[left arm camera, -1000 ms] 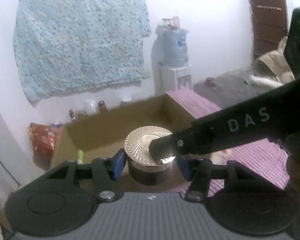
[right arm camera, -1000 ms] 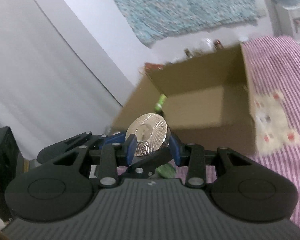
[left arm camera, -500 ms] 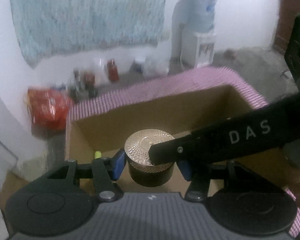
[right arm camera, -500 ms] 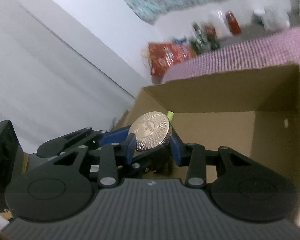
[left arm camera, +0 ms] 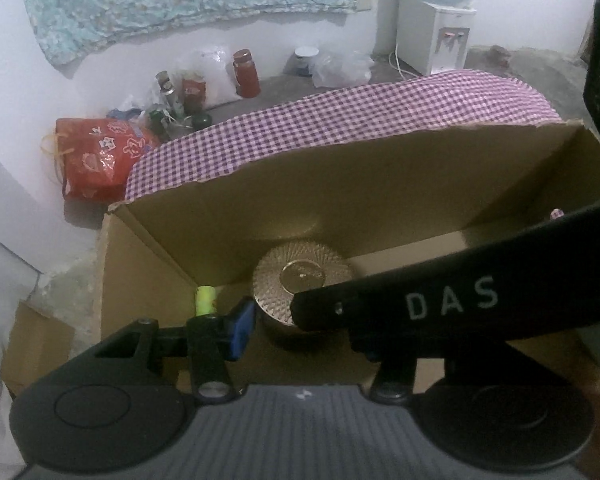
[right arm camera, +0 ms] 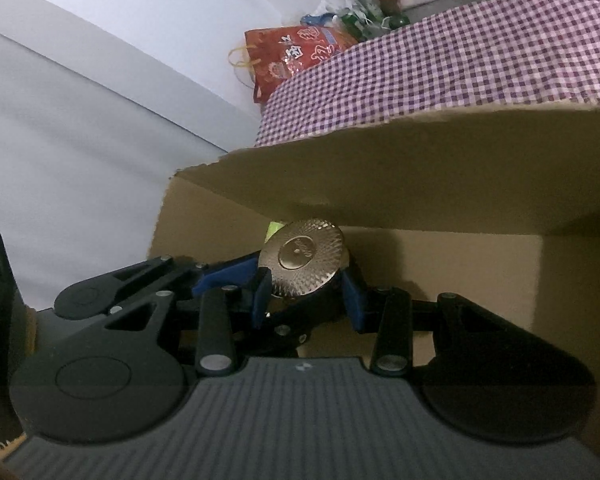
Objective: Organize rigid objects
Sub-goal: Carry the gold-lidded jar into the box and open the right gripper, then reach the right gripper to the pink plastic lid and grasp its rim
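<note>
Two grippers met on one object: a short, dark round jar with a gold, diamond-textured metal lid [left arm camera: 302, 280], held low inside an open brown cardboard box [left arm camera: 340, 184] near the box's far-left inner corner. The jar's axis ran roughly upright, tilted a little, so the lid faced up toward both cameras; in the right wrist view the lid [right arm camera: 302, 258] leaned toward the left wall of the box. The left gripper [left arm camera: 296, 326] had its blue pads [left arm camera: 240, 330] against the jar's dark body below the lid, and its jaws had just been closing a little with the jar between them; only the left pad showed, since a black finger marked "DAS" crossed in front of the other. That finger belonged to the right gripper [right arm camera: 306, 296], whose blue pads [right arm camera: 350, 294] pressed at a narrow spread on the lid's rim from either side. A small yellow-green cylinder [left arm camera: 205, 300] stood upright in the box's corner, just left of the jar. Beyond the box's far wall lay a purple-and-white checked cloth [left arm camera: 360, 116], and farther beyond it, on the floor, sat a red printed bag [left arm camera: 96, 160] and several bottles and jars [left arm camera: 204, 88] by the white wall.
</note>
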